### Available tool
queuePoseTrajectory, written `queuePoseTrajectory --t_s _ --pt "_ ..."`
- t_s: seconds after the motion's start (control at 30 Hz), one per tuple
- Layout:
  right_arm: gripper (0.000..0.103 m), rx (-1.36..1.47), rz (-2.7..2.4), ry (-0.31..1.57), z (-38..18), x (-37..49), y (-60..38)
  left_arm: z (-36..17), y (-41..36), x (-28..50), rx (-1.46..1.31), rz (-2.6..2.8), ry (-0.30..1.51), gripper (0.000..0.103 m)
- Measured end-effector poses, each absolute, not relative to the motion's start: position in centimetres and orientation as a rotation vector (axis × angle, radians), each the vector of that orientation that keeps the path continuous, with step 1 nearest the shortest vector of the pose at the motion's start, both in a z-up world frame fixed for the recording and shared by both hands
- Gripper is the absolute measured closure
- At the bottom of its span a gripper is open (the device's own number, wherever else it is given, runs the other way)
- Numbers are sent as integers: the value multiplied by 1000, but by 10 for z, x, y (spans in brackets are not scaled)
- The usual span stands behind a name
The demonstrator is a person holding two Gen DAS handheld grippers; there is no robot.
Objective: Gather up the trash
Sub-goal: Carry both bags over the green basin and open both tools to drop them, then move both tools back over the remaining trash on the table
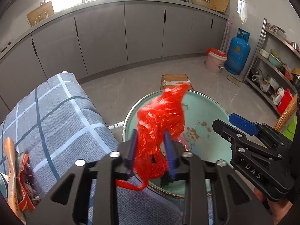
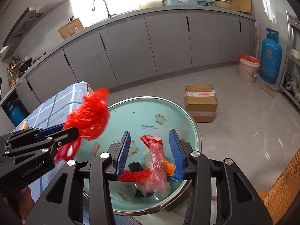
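My left gripper (image 1: 151, 148) is shut on a bunch of red plastic netting (image 1: 161, 116) and holds it above the near left rim of a mint-green enamel basin (image 1: 206, 105). From the right wrist view the netting (image 2: 90, 116) hangs at the basin's left edge (image 2: 120, 105). My right gripper (image 2: 150, 150) is open and empty above the basin; a pink plastic wrapper (image 2: 157, 166), a red mesh strand, orange scraps and dark bits lie in the basin below it. The right gripper (image 1: 234, 123) shows at the right in the left wrist view.
A table with a blue checked cloth (image 1: 56, 116) lies left of the basin, with an orange wrapper (image 1: 16, 178) on it. A cardboard box (image 2: 200, 103), a pink bin with red liner (image 2: 247, 67) and a blue gas cylinder (image 2: 270, 56) stand on the floor. A wicker basket (image 2: 277, 193) is at right.
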State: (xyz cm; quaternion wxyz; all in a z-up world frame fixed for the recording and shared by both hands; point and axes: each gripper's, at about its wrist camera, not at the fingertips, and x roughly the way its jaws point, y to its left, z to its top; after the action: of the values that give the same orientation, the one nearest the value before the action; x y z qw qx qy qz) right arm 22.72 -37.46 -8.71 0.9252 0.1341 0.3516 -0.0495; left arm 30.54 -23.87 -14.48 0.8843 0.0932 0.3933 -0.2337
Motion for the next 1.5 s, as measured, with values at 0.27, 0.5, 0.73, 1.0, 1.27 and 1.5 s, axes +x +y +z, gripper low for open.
queuePoseTrajectory --t_s 0.27,0.5,0.73,1.0,1.27,1.5 --pt "53 303 -117 696 -75 211 -373 -139 -225 295 176 -463 805 42" --pt "50 304 -103 680 -63 195 -354 -127 -203 277 147 -444 790 38" --pt "47 309 -76 671 -55 182 -330 -116 -172 254 124 -413 768 34" --pt "46 294 -19 670 -50 174 -296 -112 -141 233 102 -380 763 33" --pt "46 277 14 669 -45 165 -273 -111 -113 219 77 -349 757 33" --pt "46 266 25 674 -44 158 -262 -112 -91 209 52 -324 758 33"
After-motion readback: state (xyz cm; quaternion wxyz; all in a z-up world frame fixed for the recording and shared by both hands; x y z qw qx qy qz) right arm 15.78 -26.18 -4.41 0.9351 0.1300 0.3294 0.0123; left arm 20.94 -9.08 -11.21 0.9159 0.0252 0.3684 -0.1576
